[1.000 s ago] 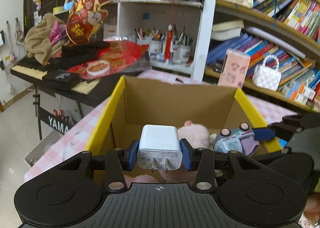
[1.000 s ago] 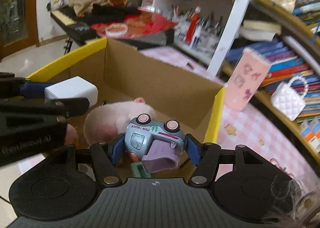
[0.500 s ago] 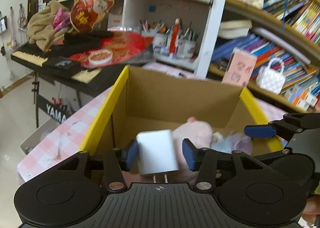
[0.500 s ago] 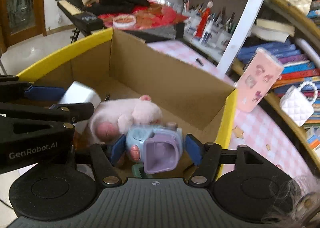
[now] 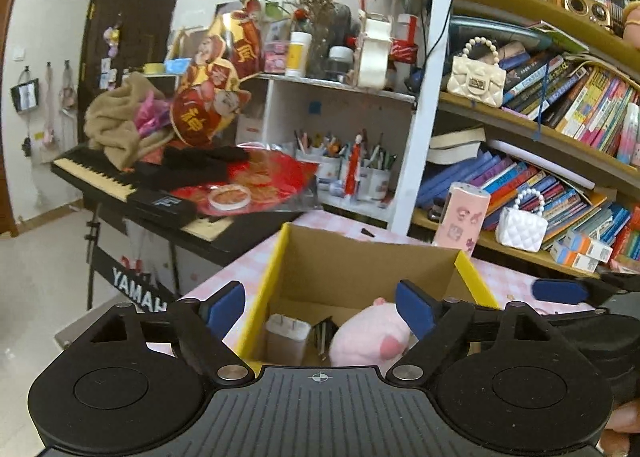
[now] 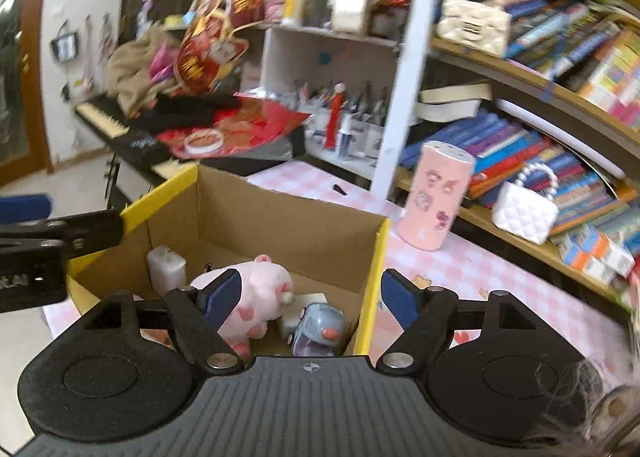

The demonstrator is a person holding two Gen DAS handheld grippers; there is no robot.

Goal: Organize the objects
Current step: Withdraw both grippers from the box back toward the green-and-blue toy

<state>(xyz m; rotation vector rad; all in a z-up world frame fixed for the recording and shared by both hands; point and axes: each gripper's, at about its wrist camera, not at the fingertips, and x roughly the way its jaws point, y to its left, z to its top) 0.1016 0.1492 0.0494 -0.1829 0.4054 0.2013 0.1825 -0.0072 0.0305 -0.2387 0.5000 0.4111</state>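
Note:
A cardboard box with yellow rims (image 5: 272, 269) (image 6: 376, 257) stands on the pink checked table. Inside lie a white charger plug (image 5: 288, 337) (image 6: 166, 271), a pink plush pig (image 5: 370, 337) (image 6: 256, 293) and a blue toy truck (image 6: 318, 327). My left gripper (image 5: 320, 307) is open and empty above the box's near edge. My right gripper (image 6: 310, 295) is open and empty above the box's right side, over the truck.
A pink patterned canister (image 6: 436, 193) (image 5: 462, 217) stands on the table beyond the box. Bookshelves (image 5: 560, 161) with a white bag (image 6: 524, 209) run along the right. A keyboard (image 5: 120, 185) piled with clutter stands at left. Pen cups (image 5: 352, 173) sit behind.
Both grippers opened and pulled back upward. The charger dropped from the left gripper into the box. The toy truck dropped from the right gripper into the box.

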